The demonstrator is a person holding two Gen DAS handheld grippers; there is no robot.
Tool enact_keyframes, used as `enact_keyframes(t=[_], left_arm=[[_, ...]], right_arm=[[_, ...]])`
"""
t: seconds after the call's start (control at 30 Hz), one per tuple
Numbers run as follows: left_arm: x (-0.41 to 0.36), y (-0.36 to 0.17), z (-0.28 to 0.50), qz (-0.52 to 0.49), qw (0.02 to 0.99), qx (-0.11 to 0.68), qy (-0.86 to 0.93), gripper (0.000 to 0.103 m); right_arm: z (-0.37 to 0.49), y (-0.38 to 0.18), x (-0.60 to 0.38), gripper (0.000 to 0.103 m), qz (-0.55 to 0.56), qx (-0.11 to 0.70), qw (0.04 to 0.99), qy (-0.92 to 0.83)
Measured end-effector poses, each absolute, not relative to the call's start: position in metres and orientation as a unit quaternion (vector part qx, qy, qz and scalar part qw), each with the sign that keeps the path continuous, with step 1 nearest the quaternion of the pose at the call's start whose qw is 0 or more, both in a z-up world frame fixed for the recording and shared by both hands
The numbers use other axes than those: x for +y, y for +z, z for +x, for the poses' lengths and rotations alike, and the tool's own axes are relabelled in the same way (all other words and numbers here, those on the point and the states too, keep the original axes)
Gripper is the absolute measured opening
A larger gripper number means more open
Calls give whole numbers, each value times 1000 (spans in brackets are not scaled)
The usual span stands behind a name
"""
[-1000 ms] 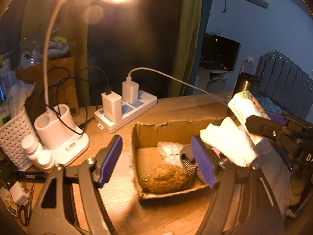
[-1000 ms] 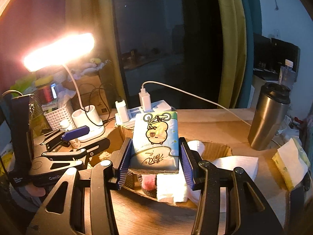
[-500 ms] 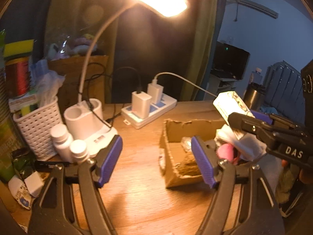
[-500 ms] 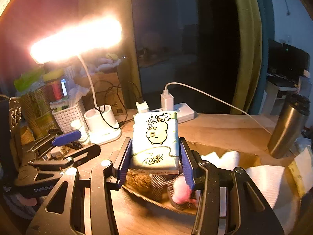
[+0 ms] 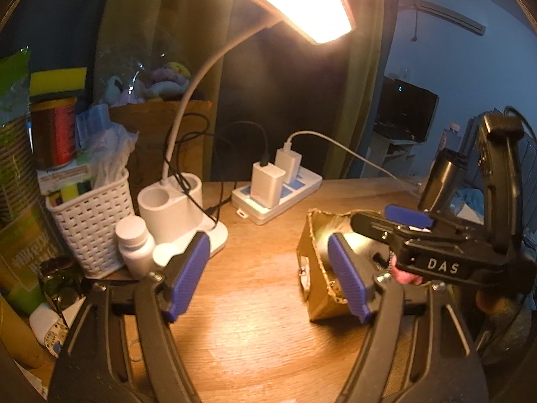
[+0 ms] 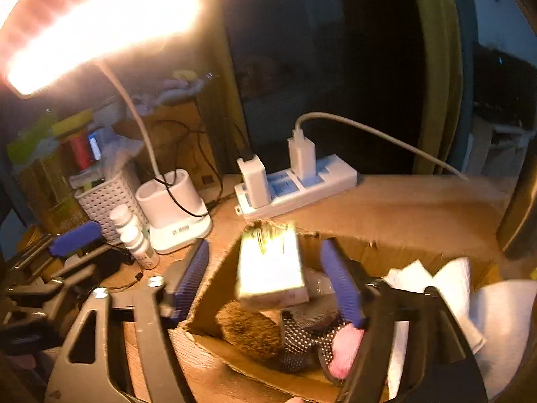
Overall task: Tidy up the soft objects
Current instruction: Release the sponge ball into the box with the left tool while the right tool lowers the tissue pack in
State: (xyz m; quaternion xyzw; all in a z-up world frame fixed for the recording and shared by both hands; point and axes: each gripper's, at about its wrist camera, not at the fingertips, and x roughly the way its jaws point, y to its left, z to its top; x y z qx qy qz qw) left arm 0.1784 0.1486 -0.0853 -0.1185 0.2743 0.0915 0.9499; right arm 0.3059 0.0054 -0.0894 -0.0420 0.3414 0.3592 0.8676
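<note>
Two grippers in view, both w/ jaws spread wide and nothing between the pads. The right gripper (image 6: 268,282) hangs over the cardboard box (image 6: 214,285); its left finger sits outside the box's left wall, its right finger inside. The tissue pack (image 6: 272,268) lies blurred between the fingers, clear of both pads, inside the box near the torn back edge. Can't tell if it's resting yet. Below it in the box: a brown fuzzy thing (image 6: 248,329), a dotted mesh item (image 6: 302,336) and a pink piece (image 6: 342,352), packed along the front edge.

The left gripper (image 5: 268,278) is over bare wood desk (image 5: 255,302), just left of the box's side wall. Left of that, the lamp base (image 5: 174,215), pill bottles (image 5: 134,245) and white basket (image 5: 94,215) crowd the desk; the power strip (image 5: 278,194) is behind.
</note>
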Motion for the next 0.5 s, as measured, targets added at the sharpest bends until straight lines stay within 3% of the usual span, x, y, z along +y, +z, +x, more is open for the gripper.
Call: enact_keyframes(t=[0.5], left_arm=[[105,-56,152,-98,962,246,71,74]], right_arm=[[255,-49,-45,74,-58,294,889,345]])
